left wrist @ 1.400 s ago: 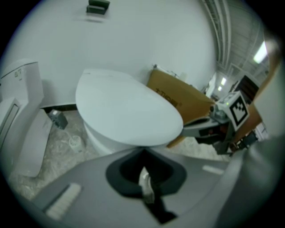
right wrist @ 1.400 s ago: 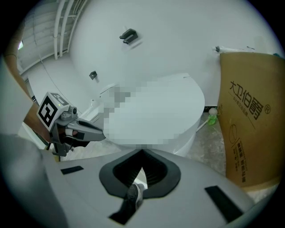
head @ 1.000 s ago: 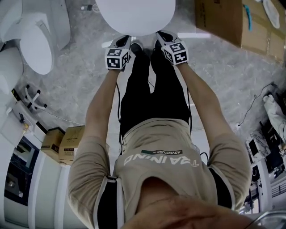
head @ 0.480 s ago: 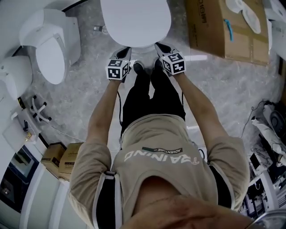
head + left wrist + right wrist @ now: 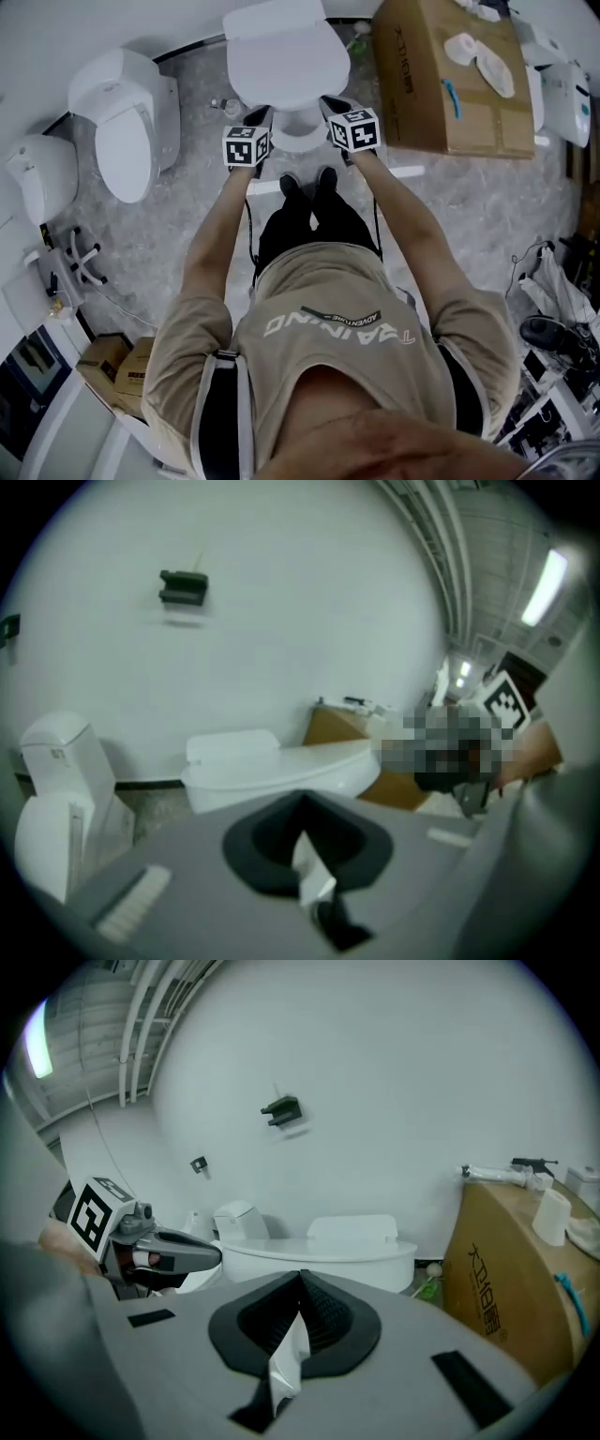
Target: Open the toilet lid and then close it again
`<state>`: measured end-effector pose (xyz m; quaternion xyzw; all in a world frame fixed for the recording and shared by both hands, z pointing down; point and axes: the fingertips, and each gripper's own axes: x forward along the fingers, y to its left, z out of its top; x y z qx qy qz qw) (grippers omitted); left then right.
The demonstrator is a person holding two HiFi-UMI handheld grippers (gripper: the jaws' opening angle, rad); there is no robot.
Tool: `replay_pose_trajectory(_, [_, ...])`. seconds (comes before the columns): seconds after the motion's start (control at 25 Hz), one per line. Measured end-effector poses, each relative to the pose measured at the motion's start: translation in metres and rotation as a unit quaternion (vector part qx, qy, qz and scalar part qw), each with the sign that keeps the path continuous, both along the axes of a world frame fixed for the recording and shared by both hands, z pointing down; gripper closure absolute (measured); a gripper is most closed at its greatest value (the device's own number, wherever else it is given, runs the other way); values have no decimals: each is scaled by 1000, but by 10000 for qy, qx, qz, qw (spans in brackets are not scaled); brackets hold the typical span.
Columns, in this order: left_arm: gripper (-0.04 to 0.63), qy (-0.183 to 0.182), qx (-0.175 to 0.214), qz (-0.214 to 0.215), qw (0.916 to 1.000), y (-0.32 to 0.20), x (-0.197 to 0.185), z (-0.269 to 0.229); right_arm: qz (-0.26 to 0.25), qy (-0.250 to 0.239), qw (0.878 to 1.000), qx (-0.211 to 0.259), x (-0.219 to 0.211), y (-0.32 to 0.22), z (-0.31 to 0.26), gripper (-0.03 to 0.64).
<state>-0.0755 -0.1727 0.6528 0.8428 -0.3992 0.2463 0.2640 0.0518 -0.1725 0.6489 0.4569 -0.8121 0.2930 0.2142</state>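
Closest to you, your two forearms reach straight out in front of your beige shirt (image 5: 323, 309), each hand carrying its tool. Your left gripper (image 5: 302, 803) has its jaws pressed together to a point with no object clamped; a pale strip shows low in the seam between the pads, and you cannot tell what it is. Your right gripper (image 5: 302, 1279) is the same: jaws fully together, nothing gripped, a pale strip in the seam. Both are held level, side by side, one on either side of the bowl's front.

Just beyond the jaw tips stands the toilet (image 5: 319, 1252), and its toilet lid (image 5: 286, 56) lies flat down, closed over the seat. Your dark shoes (image 5: 309, 183) are planted on the grey marbled floor (image 5: 187, 216) right in front of it.

Off to your left sits a second white toilet (image 5: 127, 127), also closed. On your right, a large cardboard box (image 5: 441, 84) stands just beside the toilet, with white items lying on top.

Farthest off is the plain white wall (image 5: 394, 1082), carrying a small black fitting (image 5: 281, 1110) high up.
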Motion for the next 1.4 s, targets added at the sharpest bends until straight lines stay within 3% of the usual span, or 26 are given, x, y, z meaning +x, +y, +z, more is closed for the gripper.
replay_pose_trajectory(0.2, [592,-95,34,155,9998,-29,-2,-32,-103,156,9998,-30,-4,-30,-32,604])
replay_pose_trajectory(0.52, [591,-232,68,-59,9997,-68,-3,-64,160,464,9988,-23,-4,-69,-65,604])
replay_pose_trajectory(0.72, [591,-231,194,-33,9995,-88,-6,-79,115,316,9994,8,-7,-90,-79,604])
replay_pose_trajectory(1.04, [591,-204,508,87,9985,-126,-1,-107,160,471,9980,394,-4,-128,-111,604])
replay_pose_trajectory(1.24, [591,-390,703,102,9967,-154,-1,-124,253,257,9970,682,-4,-158,-129,604])
replay_pose_trajectory(1.4, [592,-548,876,8,9946,-184,2,-137,32,325,9967,744,-4,-189,-142,604])
